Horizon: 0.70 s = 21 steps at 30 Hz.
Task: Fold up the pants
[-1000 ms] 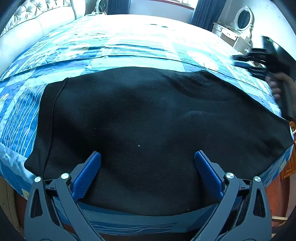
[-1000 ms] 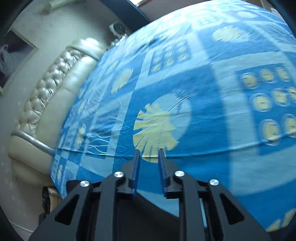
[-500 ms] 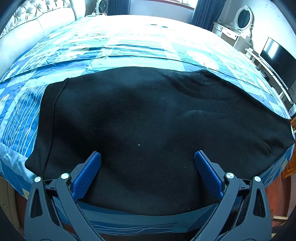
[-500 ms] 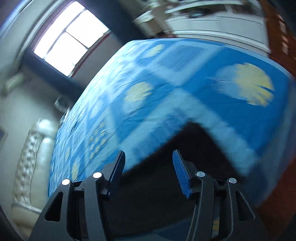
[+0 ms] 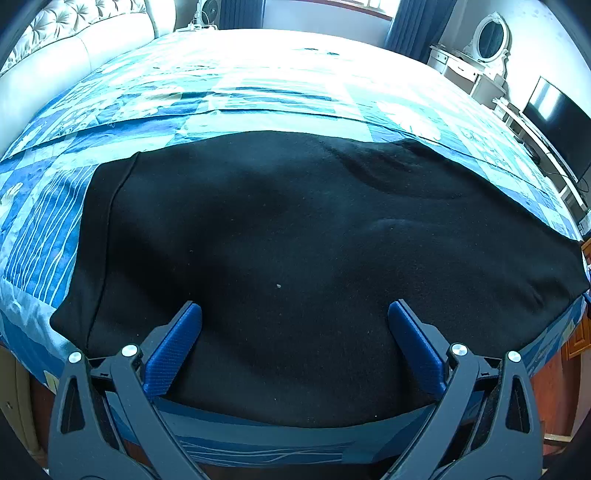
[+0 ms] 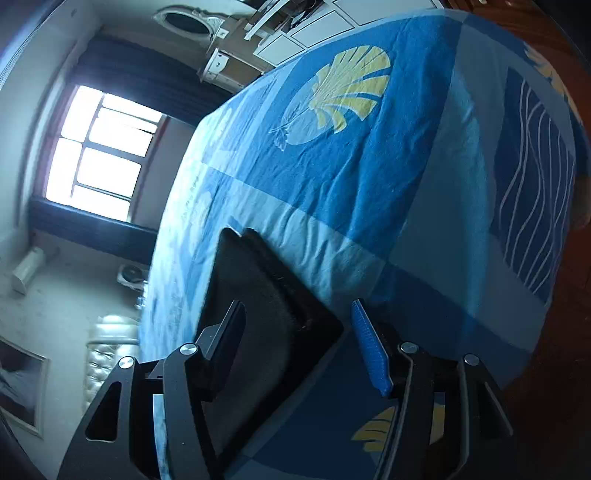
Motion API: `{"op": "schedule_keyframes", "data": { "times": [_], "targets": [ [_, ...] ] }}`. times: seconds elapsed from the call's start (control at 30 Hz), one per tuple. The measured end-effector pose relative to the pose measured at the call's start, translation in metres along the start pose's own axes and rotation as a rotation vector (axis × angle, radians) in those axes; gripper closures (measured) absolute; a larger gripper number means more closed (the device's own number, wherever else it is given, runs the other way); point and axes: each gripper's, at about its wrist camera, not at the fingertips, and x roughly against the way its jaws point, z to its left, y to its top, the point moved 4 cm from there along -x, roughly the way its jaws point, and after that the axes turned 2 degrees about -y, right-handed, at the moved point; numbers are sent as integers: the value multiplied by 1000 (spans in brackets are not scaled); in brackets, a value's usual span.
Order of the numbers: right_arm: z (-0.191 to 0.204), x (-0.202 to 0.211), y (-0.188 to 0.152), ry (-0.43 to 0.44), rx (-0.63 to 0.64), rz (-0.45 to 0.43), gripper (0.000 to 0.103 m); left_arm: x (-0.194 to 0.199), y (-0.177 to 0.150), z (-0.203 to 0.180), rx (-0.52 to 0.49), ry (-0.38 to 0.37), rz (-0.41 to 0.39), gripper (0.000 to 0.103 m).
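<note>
Black pants (image 5: 295, 240) lay spread flat across the near part of a bed's blue patchwork quilt (image 5: 258, 103), filling the centre and lower half of the left wrist view, their hemmed end toward the left of the frame. The left gripper (image 5: 294, 332) hung above the near edge of the cloth with its jaws spread wide, the blue pads clear of the fabric and holding nothing.

In the right wrist view, tilted and slightly blurred, the right gripper (image 6: 295, 332) pointed at a corner of the pants (image 6: 266, 295) in the lower centre of the frame. Its jaws had just been opening and stood apart. The corner showed between them, but the pads did not press on it, and whether they touched the fabric could not be told.

A dressing table with an oval mirror (image 5: 489, 35) and a dark television (image 5: 557, 125) stood in the upper right of the left view.

The likely risk from here was a poor catch at that corner: closing too shallow could seize only the top layer, or pinch the quilt with it, and the fold would drag or come out crooked.
</note>
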Motion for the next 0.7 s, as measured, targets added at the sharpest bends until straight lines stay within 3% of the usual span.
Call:
{"op": "schedule_keyframes", "data": {
  "times": [0.2, 0.37, 0.5, 0.6, 0.63, 0.7],
  "targets": [
    [7, 4, -13, 181, -78, 14, 43, 0, 0, 0, -1, -1, 0, 2],
    [-3, -10, -20, 113, -93, 51, 43, 0, 0, 0, 0, -1, 1, 2],
    [7, -22, -18, 70, -74, 22, 47, 0, 0, 0, 0, 0, 1, 2],
    [15, -40, -13, -41, -21, 41, 84, 0, 0, 0, 0, 1, 1, 2],
    [19, -43, -12, -65, -6, 41, 91, 0, 0, 0, 0, 0, 2, 2],
    [29, -39, -12, -84, 30, 19, 92, 0, 0, 0, 1, -2, 3, 2]
  ]
}}
